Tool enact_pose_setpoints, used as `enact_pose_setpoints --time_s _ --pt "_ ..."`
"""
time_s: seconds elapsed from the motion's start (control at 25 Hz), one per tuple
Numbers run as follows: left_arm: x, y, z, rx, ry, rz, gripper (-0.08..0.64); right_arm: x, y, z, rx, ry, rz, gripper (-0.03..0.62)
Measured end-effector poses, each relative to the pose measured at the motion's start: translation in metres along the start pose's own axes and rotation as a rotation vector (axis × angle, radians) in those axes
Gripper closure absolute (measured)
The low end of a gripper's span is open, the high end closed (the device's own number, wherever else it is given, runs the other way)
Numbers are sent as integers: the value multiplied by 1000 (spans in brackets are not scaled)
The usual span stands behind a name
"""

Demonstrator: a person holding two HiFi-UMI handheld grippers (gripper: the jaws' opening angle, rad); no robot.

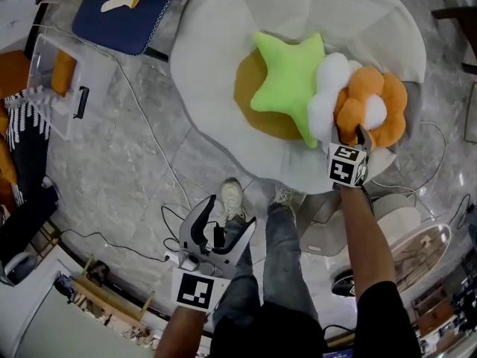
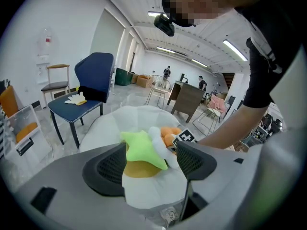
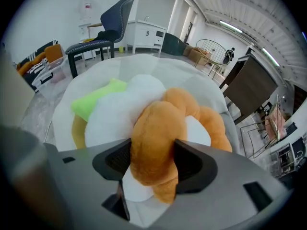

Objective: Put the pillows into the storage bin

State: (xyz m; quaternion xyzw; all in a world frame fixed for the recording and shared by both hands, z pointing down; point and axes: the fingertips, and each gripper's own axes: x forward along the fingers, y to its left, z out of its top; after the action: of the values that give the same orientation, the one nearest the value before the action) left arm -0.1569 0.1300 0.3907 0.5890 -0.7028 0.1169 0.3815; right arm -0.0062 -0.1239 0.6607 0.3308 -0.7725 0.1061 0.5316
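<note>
A wide white fabric storage bin (image 1: 216,28) holds several pillows: a green star pillow (image 1: 289,73), a white cloud pillow (image 1: 328,88), an orange flower pillow (image 1: 380,99) and a mustard round pillow (image 1: 253,103) beneath them. My right gripper (image 1: 358,134) is at the bin's near right edge. In the right gripper view the right gripper (image 3: 152,164) is shut on a petal of the orange flower pillow (image 3: 158,128), which bulges between the pads. My left gripper (image 1: 223,218) hangs low by the person's legs, short of the bin. It is open and empty (image 2: 149,164), facing the green star pillow (image 2: 141,147).
A blue chair (image 1: 127,13) with a pale glove on it stands at the far left. A clear plastic box (image 1: 63,88) sits on the marble floor at the left. Cables (image 1: 149,125) trail across the floor. A round wire frame (image 1: 417,248) lies at the lower right.
</note>
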Motion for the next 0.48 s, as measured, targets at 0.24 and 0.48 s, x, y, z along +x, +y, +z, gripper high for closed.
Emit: enact_pose_setpoints --time_s 0.24,0.48 --pt "-4 -7 1 13 -17 -10 235 -21 -6 5 25 -9 28 439" --pt "-9 -28 17 55 -33 -77 251 -81 -36 11 112 -116 -4 482"
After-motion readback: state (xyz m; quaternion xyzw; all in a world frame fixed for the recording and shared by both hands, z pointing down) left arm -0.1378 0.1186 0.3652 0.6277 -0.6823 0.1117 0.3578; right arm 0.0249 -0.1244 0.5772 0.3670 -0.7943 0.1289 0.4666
